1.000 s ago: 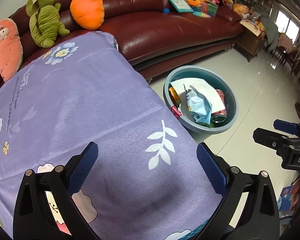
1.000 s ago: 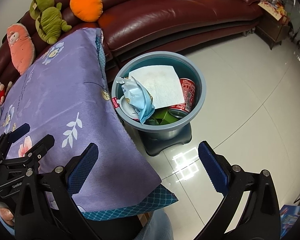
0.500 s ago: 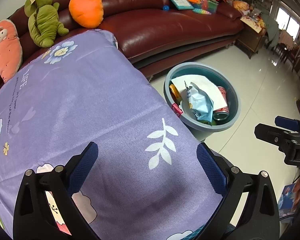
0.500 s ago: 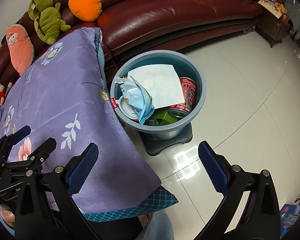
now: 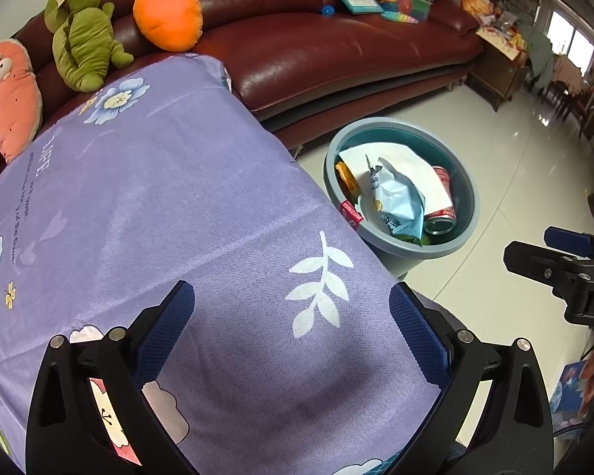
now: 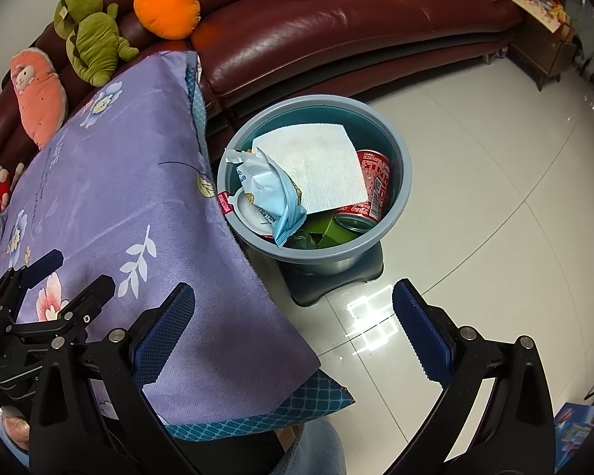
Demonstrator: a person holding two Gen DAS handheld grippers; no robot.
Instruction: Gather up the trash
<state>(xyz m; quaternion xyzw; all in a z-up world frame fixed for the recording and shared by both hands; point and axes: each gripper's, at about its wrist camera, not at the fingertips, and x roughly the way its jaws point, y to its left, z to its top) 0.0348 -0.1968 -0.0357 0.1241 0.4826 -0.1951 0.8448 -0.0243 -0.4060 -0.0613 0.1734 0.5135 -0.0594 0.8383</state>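
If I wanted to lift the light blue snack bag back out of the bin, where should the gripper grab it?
Grip the light blue snack bag by its crumpled upper end, coming straight down from above. That end sticks up near the bin rim, clear of the paper towel and red can.

Item count:
- Round grey-blue plastic basin (image 6: 400, 198): one.
- Red aluminium drink can (image 6: 370, 190): one.
- White paper towel sheet (image 6: 320, 166): one.
- Pale blue foil snack bag (image 6: 273, 190): one.
- Plush toys on the sofa: three, namely a green frog (image 5: 79, 35), an orange carrot (image 5: 166, 12) and a pink carrot (image 5: 14, 95).
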